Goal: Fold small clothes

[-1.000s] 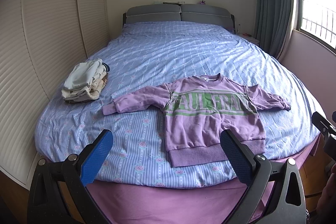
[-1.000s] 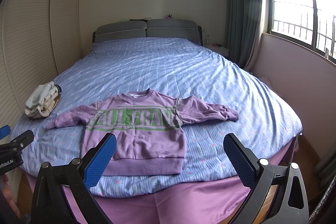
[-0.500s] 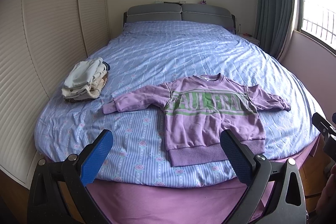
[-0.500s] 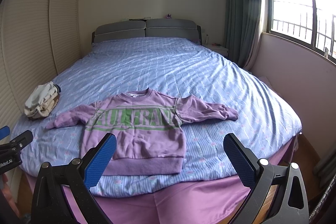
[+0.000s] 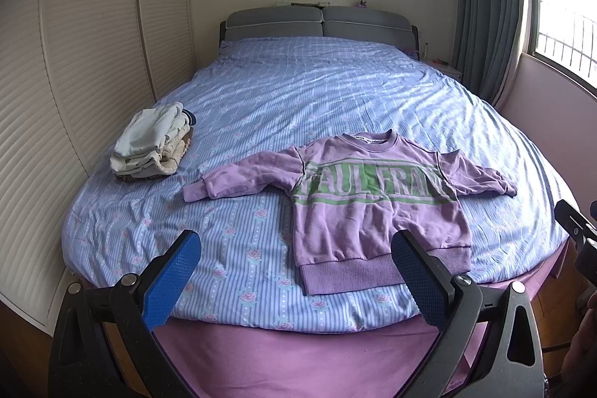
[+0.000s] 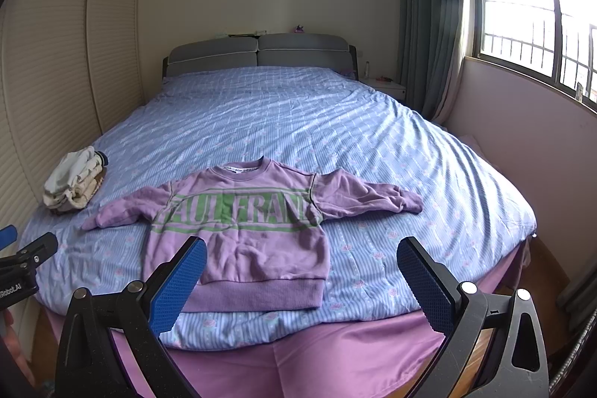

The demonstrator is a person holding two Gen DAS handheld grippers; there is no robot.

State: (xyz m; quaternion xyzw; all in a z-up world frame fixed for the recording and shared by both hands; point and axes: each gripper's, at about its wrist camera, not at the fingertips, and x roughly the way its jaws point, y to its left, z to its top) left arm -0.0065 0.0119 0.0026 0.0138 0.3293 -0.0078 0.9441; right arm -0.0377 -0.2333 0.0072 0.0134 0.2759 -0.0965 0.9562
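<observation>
A small purple sweatshirt with green lettering lies flat and face up near the foot of the bed, sleeves spread out; it also shows in the right wrist view. My left gripper is open and empty, held back from the bed's foot edge, in front of the sweatshirt's hem and left of it. My right gripper is open and empty, also short of the bed, in front of the hem's right end. Neither touches the cloth.
A stack of folded pale clothes sits on the bed's left side, seen also in the right wrist view. The blue striped bedspread covers the bed over a purple sheet. Louvred wardrobe doors stand left, a window wall right.
</observation>
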